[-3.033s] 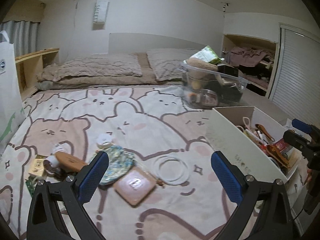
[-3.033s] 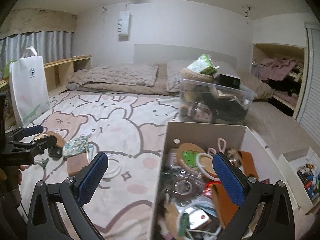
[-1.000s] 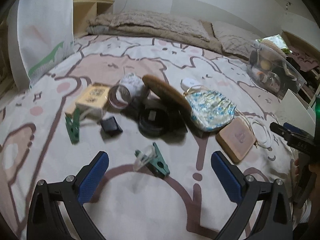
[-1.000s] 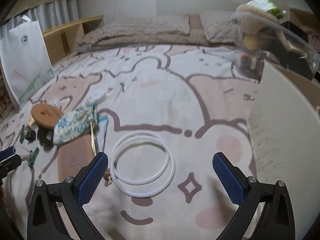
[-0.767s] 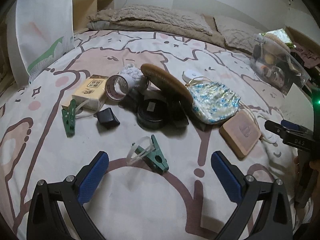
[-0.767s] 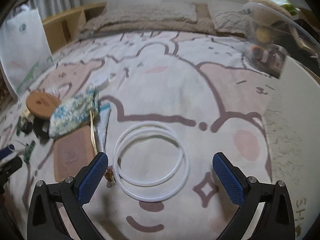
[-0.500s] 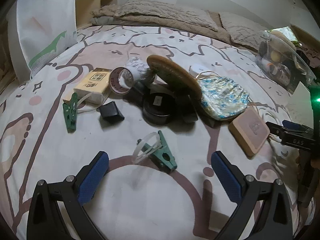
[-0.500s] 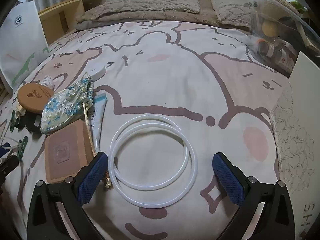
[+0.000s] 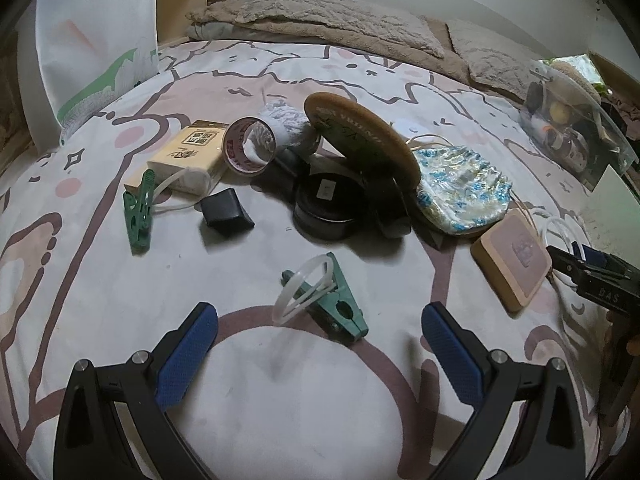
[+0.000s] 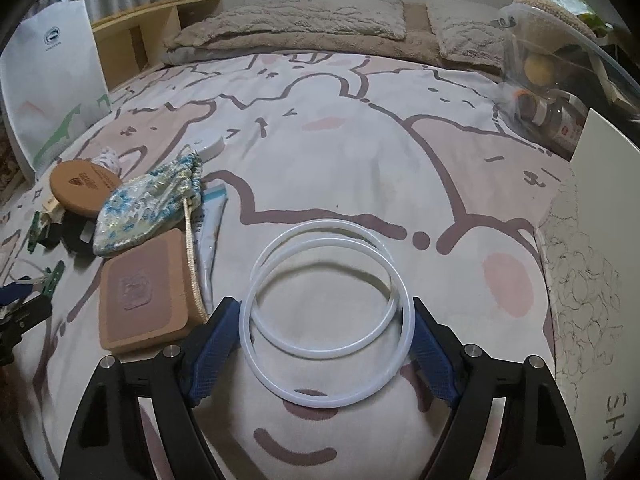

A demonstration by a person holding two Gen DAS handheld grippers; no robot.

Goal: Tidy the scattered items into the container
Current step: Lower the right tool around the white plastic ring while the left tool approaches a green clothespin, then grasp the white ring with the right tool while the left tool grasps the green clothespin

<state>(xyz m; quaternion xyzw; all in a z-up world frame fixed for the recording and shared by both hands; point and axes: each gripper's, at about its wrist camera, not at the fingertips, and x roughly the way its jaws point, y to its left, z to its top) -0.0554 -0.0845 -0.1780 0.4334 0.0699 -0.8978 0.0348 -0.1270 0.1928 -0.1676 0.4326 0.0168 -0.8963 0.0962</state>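
Scattered items lie on a bed cover with cartoon animals. In the left wrist view, my left gripper (image 9: 320, 344) is open just short of a green clip (image 9: 336, 304) with a clear ring on it. A second green clip (image 9: 138, 216), a black block (image 9: 226, 214), a tape roll (image 9: 250, 146), a yellow box (image 9: 188, 152), a black round tin (image 9: 330, 204) and a cork disc (image 9: 360, 136) lie beyond. In the right wrist view, my right gripper (image 10: 326, 344) is open, its pads on either side of two white rings (image 10: 326, 312). The white container (image 10: 600, 248) stands at the right.
A floral pouch (image 10: 150, 204), a brown square pad (image 10: 142, 292) and a tube (image 10: 210, 232) lie left of the rings. A clear bin (image 10: 560, 80) of items sits at the far right. A white bag (image 9: 96, 32) stands at the left. Pillows (image 10: 300, 24) line the back.
Both grippers have come down and forward. The left one has neared the green clip. The right one has closed in until its pads flank the white rings.
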